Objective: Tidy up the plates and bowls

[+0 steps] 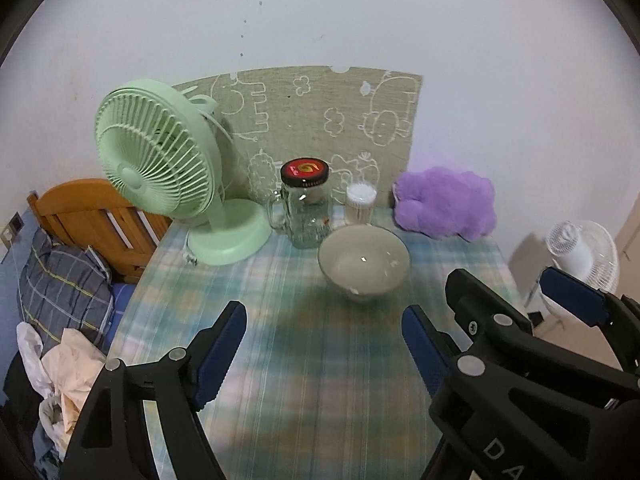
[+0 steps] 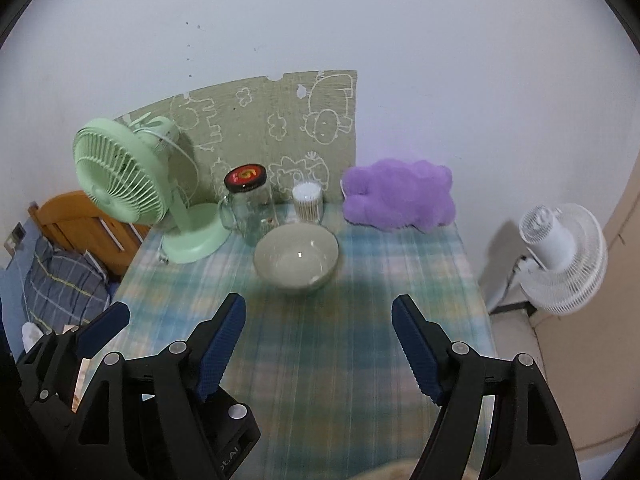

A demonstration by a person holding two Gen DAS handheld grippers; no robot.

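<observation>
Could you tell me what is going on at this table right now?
A person holds two grippers above a checked tablecloth. Both the left gripper and right gripper are open and hold nothing. An empty grey bowl sits ahead of them, untouched, in front of a glass jar and a green fan.

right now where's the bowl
The bowl sits upright on the plaid tablecloth toward the back of the table, just in front of the glass jar and the cotton swab container, ahead of both open grippers.
</observation>
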